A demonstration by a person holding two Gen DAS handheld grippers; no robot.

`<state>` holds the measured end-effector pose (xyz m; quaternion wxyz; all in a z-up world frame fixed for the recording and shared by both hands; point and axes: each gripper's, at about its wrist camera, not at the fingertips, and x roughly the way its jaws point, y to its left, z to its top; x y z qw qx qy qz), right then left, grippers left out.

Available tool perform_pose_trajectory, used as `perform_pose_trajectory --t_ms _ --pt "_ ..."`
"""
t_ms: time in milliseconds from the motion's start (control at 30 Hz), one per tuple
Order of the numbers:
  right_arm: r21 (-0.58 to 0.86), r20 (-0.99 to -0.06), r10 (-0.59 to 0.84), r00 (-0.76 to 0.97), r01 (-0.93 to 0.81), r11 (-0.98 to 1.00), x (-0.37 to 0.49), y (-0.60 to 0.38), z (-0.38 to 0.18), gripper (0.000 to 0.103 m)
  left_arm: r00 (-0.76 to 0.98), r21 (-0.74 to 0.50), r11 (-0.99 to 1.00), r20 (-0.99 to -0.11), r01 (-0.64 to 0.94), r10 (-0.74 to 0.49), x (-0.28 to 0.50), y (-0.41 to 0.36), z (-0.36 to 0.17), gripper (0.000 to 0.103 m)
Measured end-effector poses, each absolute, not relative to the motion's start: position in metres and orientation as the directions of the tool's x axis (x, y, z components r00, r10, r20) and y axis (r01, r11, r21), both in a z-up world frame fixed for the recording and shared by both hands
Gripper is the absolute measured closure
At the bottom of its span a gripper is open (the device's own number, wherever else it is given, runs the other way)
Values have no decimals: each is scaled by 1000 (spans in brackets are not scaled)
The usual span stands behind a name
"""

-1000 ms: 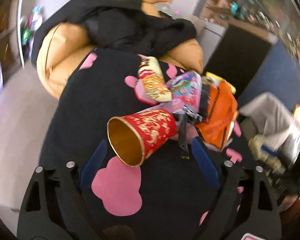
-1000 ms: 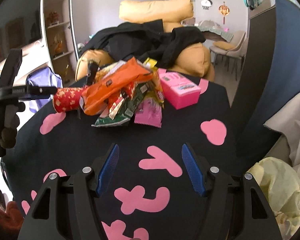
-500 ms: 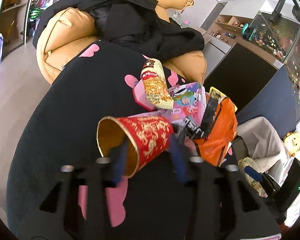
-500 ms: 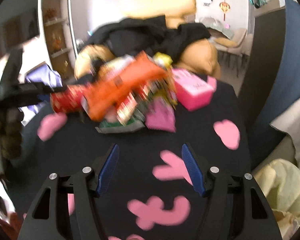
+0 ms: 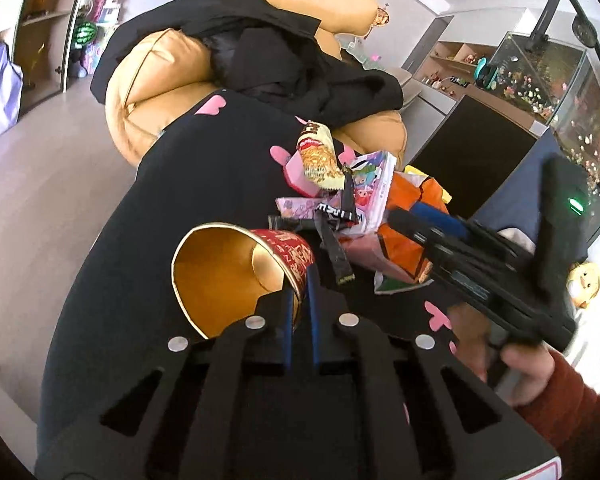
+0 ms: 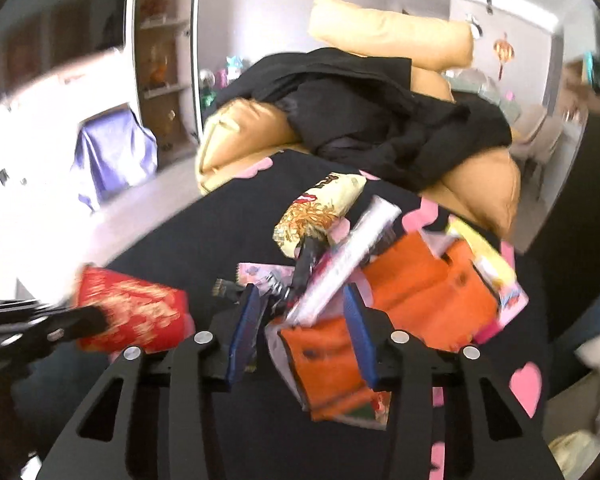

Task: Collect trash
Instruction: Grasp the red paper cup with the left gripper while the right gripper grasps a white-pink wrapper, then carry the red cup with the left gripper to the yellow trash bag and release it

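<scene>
Our left gripper (image 5: 299,280) clamped on the red paper cup's (image 5: 236,272) rim, our right gripper (image 6: 304,312) closing around the orange wrapper (image 6: 412,304), mid-table on the black cloth (image 5: 204,184).

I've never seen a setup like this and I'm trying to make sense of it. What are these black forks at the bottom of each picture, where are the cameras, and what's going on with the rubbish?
No robot here: a person holds a two-finger gripper in each hand, and each carries a fisheye camera looking along its fingers. The black forks are those fingers.

In the left camera's picture, the left gripper is shut on the rim of a red paper cup lying on its side. The right gripper shows there too.

In the right camera's picture, the right gripper is closing with the orange wrapper between its pads.

Everything lies on a black cloth with pink shapes, beside other snack packets.
</scene>
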<state>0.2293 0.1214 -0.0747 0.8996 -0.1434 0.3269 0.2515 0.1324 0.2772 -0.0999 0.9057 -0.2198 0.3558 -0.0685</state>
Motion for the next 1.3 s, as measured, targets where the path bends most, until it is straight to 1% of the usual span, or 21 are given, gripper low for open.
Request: perform_pose_trajectory --t_ms 67,167,233,333,400,433,467,533,600,733,800,967,1067,1300 --pt "-128 -654 296 697 -487 864 238 127 -78 61 738 -449 893 -612 -29 -283 128 279 -101 97" --pt "-90 -647 253 719 -402 911 264 124 -79 61 740 -439 898 -611 -23 -280 124 278 -102 97" --pt "-71 -670 253 697 -400 914 281 124 -82 61 740 -440 898 -609 -18 -283 122 277 -104 97" --pt "-129 -693 192 695 -381 915 296 131 -91 61 731 -452 892 -615 -21 -294 125 277 -108 97" --pt "-145 -710 183 680 -395 907 303 134 -98 62 724 -461 887 -620 -24 -303 126 276 -110 97" --pt "-137 -720 197 665 -415 899 303 134 -101 75 722 -461 887 -622 -25 -304 125 275 -111 97" --pt "-121 -731 219 647 -437 891 300 132 -102 81 721 -459 888 -624 -25 -302 125 274 -111 97" --pt "-88 -728 259 634 -461 883 292 125 -99 91 721 -455 890 -626 -29 -297 123 273 -111 97" --pt "-58 -706 308 638 -485 872 281 114 -86 94 724 -454 890 -626 -36 -290 123 273 -109 97" --pt "-38 -661 351 663 -497 867 263 94 -56 95 739 -438 898 -621 -49 -263 121 272 -100 97" --pt "-28 -647 364 670 -499 866 257 84 -43 95 745 -434 900 -613 -39 -263 120 269 -94 100" --pt "-76 -595 369 714 -507 859 237 62 -21 95 758 -387 922 -607 -17 -241 121 248 -73 100" --pt "-41 -590 390 707 -508 860 231 41 -14 95 765 -366 930 -600 -2 -235 120 236 -59 100" --pt "-56 -566 370 737 -482 874 210 -10 6 95 781 -353 934 -566 58 -263 117 208 -32 100"
